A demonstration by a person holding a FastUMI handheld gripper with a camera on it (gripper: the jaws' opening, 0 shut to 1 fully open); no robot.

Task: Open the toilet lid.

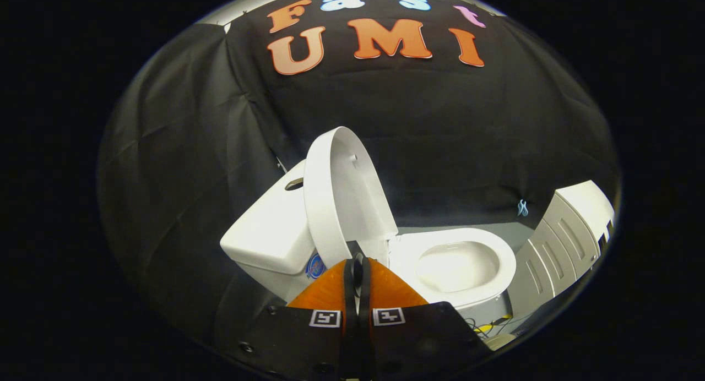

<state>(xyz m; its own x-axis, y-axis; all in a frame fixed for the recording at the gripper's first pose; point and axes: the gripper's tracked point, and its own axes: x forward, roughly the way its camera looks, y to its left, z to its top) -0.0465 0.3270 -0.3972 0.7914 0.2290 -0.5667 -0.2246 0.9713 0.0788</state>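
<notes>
A white toilet stands ahead of me against the black cloth wall. Its lid [344,196] is raised upright and leans back toward the cistern [270,240]. The seat and bowl [460,265] lie uncovered to the right of the lid. My gripper [357,260] sits just in front of the lid's lower edge, near the hinge. Its two fingers are pressed together with nothing between them, and they do not hold the lid.
A white cabinet [567,235] with slotted panels stands to the right of the bowl. Cables [487,326] lie on the grey floor by the toilet's base. Black cloth closes the space behind and to the left.
</notes>
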